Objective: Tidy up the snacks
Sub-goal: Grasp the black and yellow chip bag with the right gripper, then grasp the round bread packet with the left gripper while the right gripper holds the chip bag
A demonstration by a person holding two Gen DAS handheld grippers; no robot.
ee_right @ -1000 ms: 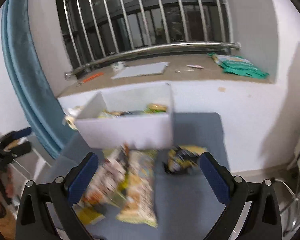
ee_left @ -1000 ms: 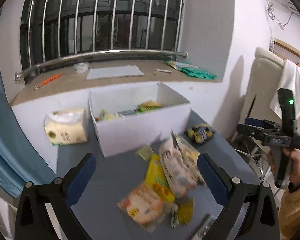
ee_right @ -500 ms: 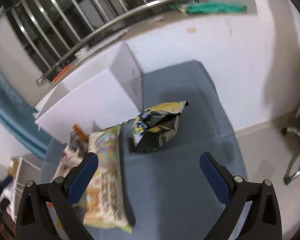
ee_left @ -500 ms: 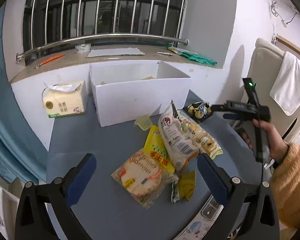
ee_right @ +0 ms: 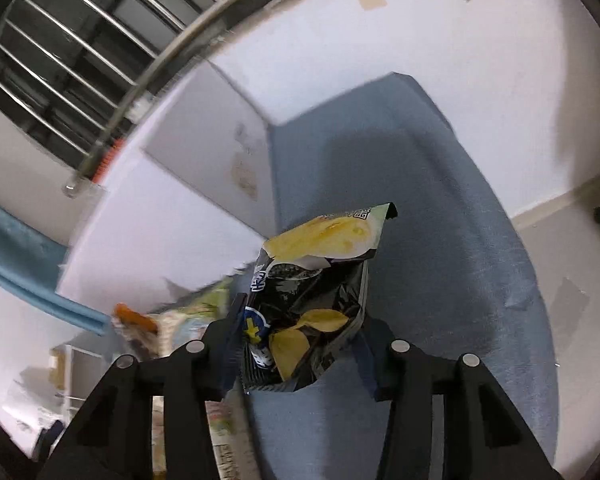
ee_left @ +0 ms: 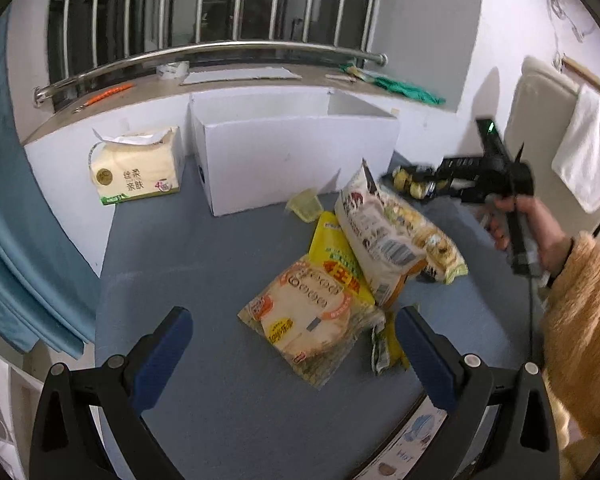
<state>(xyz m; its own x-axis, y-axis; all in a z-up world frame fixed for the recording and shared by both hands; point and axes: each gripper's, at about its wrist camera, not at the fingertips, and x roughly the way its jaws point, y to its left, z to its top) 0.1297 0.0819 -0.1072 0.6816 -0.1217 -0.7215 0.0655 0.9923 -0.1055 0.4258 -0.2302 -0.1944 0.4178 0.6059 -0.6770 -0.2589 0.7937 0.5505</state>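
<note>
Several snack bags lie heaped on the blue-grey table: a round-cracker bag, a yellow packet and a long white bag. My left gripper hovers open just before the heap, with nothing between its fingers. A white open box stands behind the heap against the wall. Right of the box lies a black and yellow chip bag. My right gripper has this bag between its fingers; its jaws are closing and both pads touch the bag's sides. In the left wrist view a hand holds the right gripper at the chip bag.
A tissue pack sits left of the box. A blue curtain hangs at the far left. A chair with a white towel stands to the right. Small yellow-green packets and a pale plastic cup lie by the heap.
My left gripper has sunk closer to the table. My right gripper has rolled, come down over the chip bag, and its wide-open jaws have narrowed around it.
</note>
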